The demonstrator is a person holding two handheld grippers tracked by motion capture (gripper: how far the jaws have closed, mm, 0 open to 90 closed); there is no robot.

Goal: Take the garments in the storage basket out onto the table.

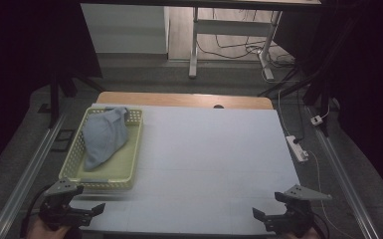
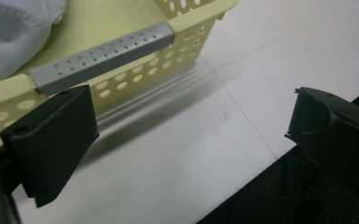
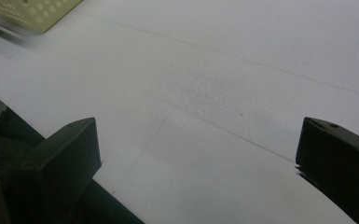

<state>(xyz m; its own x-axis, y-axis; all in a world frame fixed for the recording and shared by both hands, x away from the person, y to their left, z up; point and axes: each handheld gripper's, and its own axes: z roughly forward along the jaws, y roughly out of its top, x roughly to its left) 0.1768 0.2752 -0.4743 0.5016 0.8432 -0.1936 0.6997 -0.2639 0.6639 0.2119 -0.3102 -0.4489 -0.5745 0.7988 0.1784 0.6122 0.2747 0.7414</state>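
Your left gripper (image 1: 97, 209) sits wide open just in front of the yellow basket (image 1: 74, 158), and your right gripper (image 1: 258, 215) is wide open too, far off. The blue cloth (image 1: 103, 137) lies inside the basket. Reach in low and you may bump the basket's near wall and push it away.

Parted tool (image 3: 198, 161) above white table (image 3: 242, 60)

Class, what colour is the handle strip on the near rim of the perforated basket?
Grey, on the pale yellow basket; the handle strip shows best in the left gripper view.
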